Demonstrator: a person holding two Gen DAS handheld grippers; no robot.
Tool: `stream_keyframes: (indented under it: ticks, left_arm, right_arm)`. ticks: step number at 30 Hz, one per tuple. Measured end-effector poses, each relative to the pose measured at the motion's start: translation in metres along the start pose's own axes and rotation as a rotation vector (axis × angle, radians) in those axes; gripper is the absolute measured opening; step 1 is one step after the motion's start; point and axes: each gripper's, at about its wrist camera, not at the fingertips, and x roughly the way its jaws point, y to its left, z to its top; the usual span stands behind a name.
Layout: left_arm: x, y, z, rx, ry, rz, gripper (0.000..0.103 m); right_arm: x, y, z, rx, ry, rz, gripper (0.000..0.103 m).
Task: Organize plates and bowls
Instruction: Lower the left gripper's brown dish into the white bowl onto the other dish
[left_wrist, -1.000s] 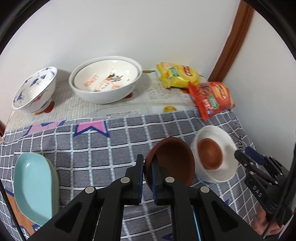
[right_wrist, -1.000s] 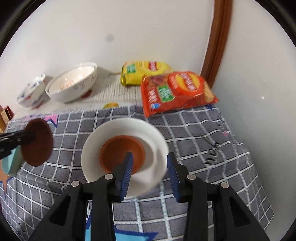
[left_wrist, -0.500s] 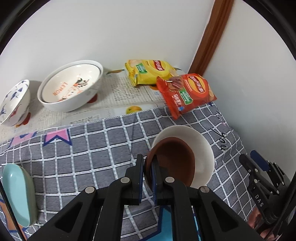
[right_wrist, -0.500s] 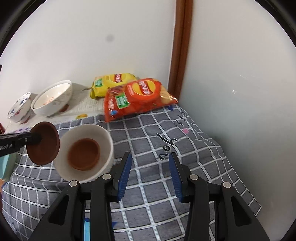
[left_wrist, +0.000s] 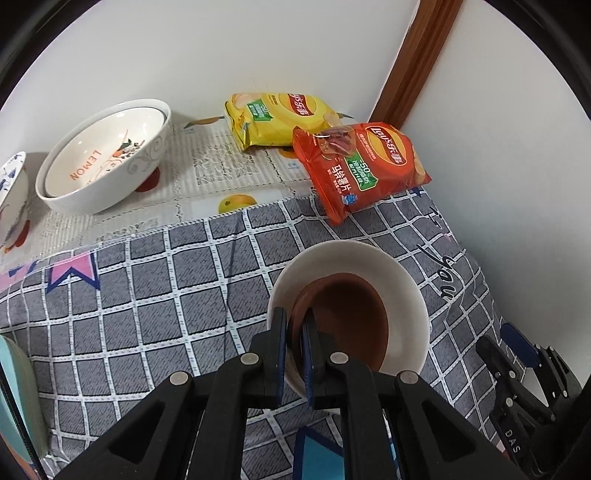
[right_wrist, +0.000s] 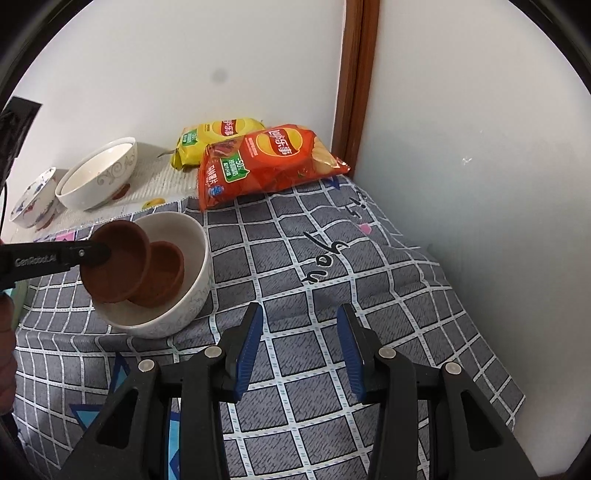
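Lower centre of left wrist view: left gripper (left_wrist: 293, 334) clenched on rim of brown clay dish (left_wrist: 351, 321), tilted into white ceramic bowl (left_wrist: 406, 280) over second brown clay dish (right_wrist: 166, 271); not yet released. Right gripper (right_wrist: 300, 350) released, empty. Lemon-print white bowl (left_wrist: 103, 158), blue-patterned bowl (right_wrist: 33, 201) upper left, unstacked.

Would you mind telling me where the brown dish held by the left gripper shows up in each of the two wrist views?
Left wrist view: the held brown dish sits low and centre-right, clamped by its rim in the left gripper, over the white bowl.
Right wrist view: the same dish is at mid-left, tilted over the white bowl.
Shared landmark: the red chip bag lies behind the bowl in both views.
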Motion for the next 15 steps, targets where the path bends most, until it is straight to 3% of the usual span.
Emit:
stream_keyframes:
  ticks: [15]
  left_arm:
    - [0.017,-0.006,0.005,0.013,0.021,-0.004,0.009]
  right_arm:
    - [0.0,0.003,0.002,-0.003,0.0,-0.002,0.041]
